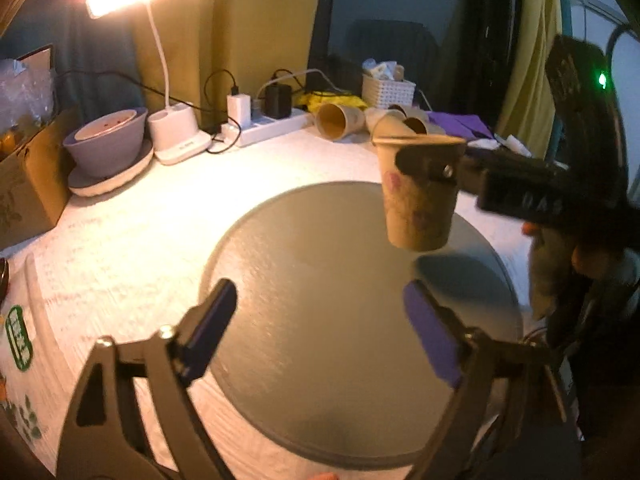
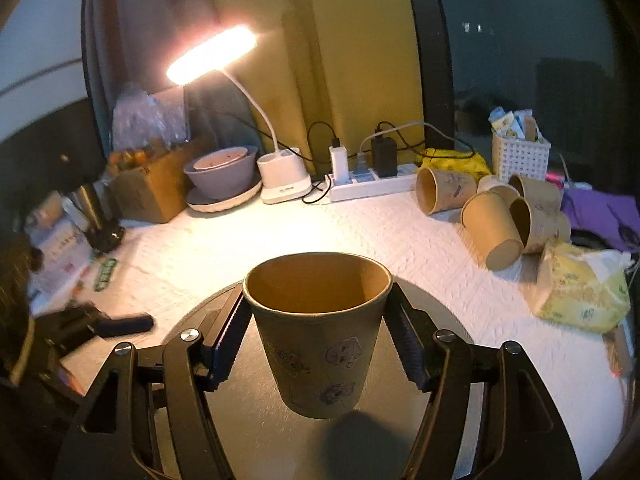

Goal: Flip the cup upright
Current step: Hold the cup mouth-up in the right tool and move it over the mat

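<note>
A brown paper cup (image 2: pixel 320 340) with small cartoon drawings is upright, mouth up, held a little above the round grey mat (image 2: pixel 260 432). My right gripper (image 2: pixel 318 332) is shut on the cup near its rim, one finger on each side. In the left wrist view the same cup (image 1: pixel 418 204) hangs over the mat (image 1: pixel 320 320) at the right, clamped by the right gripper (image 1: pixel 432 160). My left gripper (image 1: pixel 320 328) is open and empty, low over the mat, to the near left of the cup.
Several paper cups (image 2: pixel 492 216) lie on their sides at the back right, beside a tissue pack (image 2: pixel 580 288) and a white basket (image 2: pixel 520 156). A lit desk lamp (image 2: pixel 280 176), power strip (image 2: pixel 372 186), bowl (image 2: pixel 220 172) and cardboard box (image 2: pixel 152 188) line the back.
</note>
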A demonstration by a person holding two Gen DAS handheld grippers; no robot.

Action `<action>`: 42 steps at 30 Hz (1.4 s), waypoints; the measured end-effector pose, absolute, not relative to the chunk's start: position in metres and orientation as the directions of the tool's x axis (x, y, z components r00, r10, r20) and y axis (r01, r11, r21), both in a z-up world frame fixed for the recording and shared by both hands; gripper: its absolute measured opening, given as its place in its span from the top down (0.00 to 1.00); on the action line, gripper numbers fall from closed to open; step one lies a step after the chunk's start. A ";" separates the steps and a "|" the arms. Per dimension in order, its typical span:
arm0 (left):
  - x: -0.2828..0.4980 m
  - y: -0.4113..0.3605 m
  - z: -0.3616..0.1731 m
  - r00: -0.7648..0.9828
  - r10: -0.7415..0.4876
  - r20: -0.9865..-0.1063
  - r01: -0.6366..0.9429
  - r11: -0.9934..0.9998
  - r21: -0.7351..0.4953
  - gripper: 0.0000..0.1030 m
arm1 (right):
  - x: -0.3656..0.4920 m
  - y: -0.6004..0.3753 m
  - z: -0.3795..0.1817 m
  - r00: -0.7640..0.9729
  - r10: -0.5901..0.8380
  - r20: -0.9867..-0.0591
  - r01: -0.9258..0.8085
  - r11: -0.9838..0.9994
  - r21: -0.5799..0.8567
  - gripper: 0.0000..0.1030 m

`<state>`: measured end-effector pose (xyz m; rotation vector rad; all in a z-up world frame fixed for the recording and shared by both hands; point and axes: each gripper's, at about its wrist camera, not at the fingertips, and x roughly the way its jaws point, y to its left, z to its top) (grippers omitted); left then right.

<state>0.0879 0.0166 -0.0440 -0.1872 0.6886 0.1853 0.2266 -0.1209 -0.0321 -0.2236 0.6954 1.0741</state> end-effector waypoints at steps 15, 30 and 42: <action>0.090 0.076 -0.055 0.739 0.170 -0.652 -0.317 0.942 -0.113 0.15 | 0.210 -0.075 -0.058 0.395 0.613 -0.685 -0.812 0.581 0.052 0.32; 0.062 0.062 -0.035 0.798 0.197 -0.570 -0.311 0.944 -0.109 0.15 | 0.186 -0.100 -0.056 0.485 0.517 -0.705 -0.735 0.678 -0.010 0.31; 0.030 0.027 -0.018 0.831 0.178 -0.527 -0.270 0.957 -0.103 0.15 | 0.161 -0.130 -0.037 0.513 0.510 -0.690 -0.705 0.709 0.001 0.30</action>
